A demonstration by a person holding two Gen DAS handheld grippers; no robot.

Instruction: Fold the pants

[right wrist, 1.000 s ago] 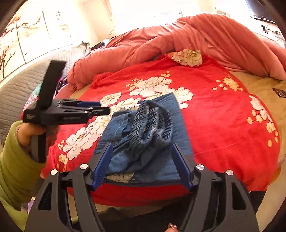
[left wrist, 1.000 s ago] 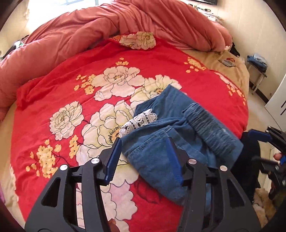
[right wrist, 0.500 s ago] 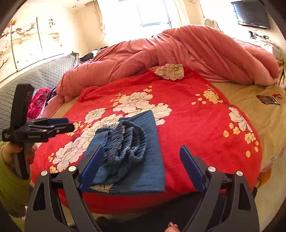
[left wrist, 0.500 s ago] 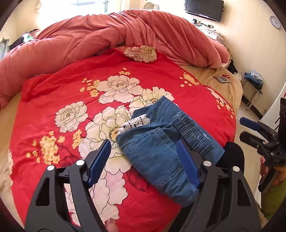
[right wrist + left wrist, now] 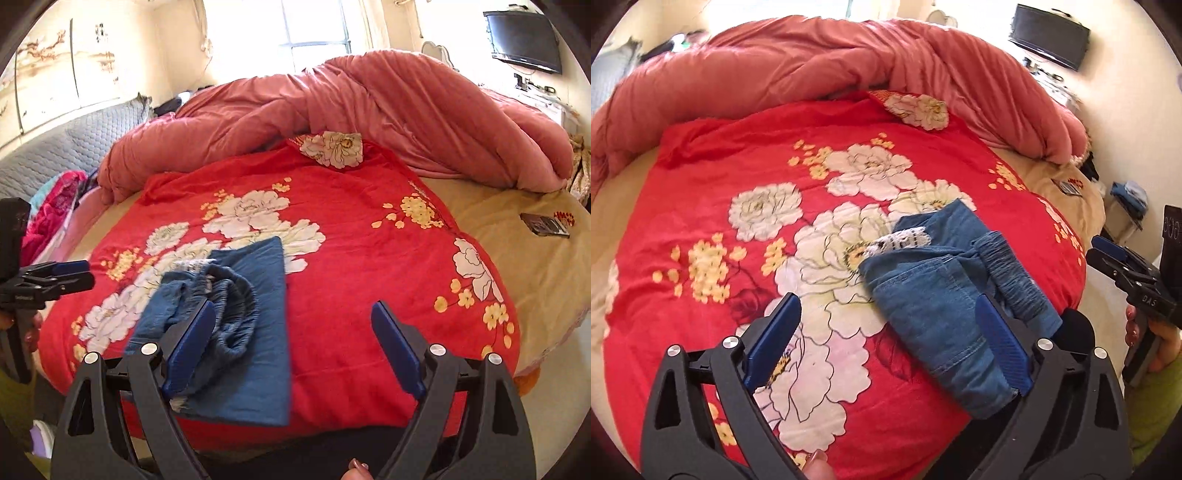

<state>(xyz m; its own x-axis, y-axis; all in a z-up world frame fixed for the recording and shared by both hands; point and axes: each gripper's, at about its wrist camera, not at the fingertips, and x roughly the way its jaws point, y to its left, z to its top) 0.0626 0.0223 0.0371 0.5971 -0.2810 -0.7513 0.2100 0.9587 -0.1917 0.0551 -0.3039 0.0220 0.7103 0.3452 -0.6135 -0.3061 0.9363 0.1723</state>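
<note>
Both grippers have pulled back from the denim since a second ago, and their jaws have spread wider, with nothing between them. Round bed with tan sheet (image 5: pixel 535 258) fills both views; a bunched salmon-pink quilt (image 5: pixel 388 110) lies along its far side. Red floral blanket (image 5: pixel 775 166) covers the near part of the bed. Folded blue denim pants (image 5: pixel 934 295) rest on the blanket near its front edge, elastic waistband (image 5: pixel 236 302) gathered on top, a white lace patch (image 5: pixel 905 240) showing at the fold's far side. Left gripper (image 5: pixel 886 343) is held above the blanket, fingers wide apart, right-hand blue pad (image 5: pixel 1001 343) overlapping the pants in view; contact cannot be told. Right gripper (image 5: pixel 291 347) is held over the blanket's front edge, fingers wide apart, pants under its left-hand pad (image 5: pixel 188 347). Small dark flat object (image 5: pixel 545 224) lies on the tan sheet, well apart from the pants.
</note>
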